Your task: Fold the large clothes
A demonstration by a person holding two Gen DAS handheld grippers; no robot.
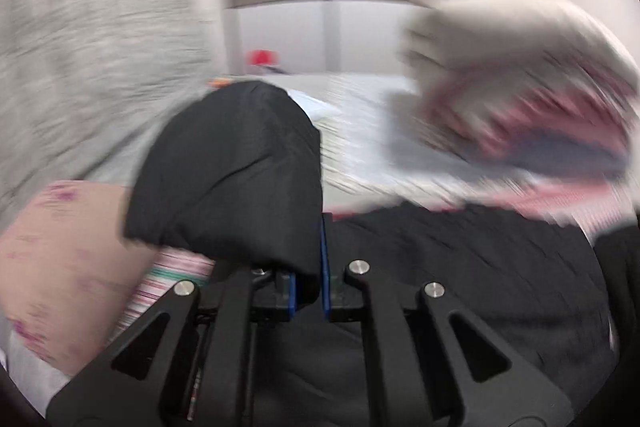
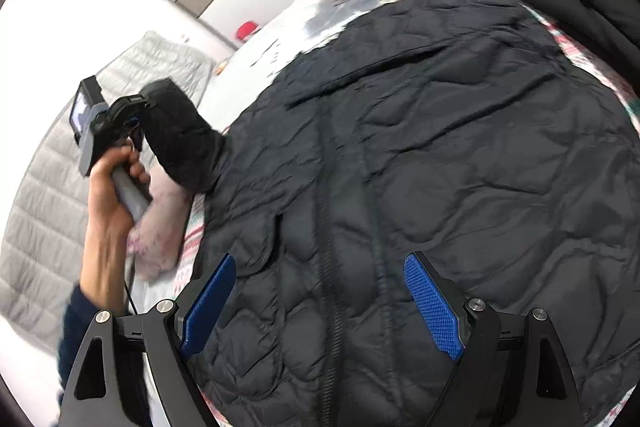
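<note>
Black quilted jacket [image 2: 440, 167] spread flat; sleeve [image 1: 236, 171] lifted.

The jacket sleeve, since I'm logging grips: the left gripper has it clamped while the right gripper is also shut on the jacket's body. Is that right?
Not quite. The left gripper does have the sleeve clamped, but the right gripper is open: in the right wrist view its jaws stand wide apart over the jacket, holding nothing.

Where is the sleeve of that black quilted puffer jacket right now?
In the right wrist view, the sleeve is lifted at the jacket's left, clamped in the left gripper, above a pink cushion.
</note>
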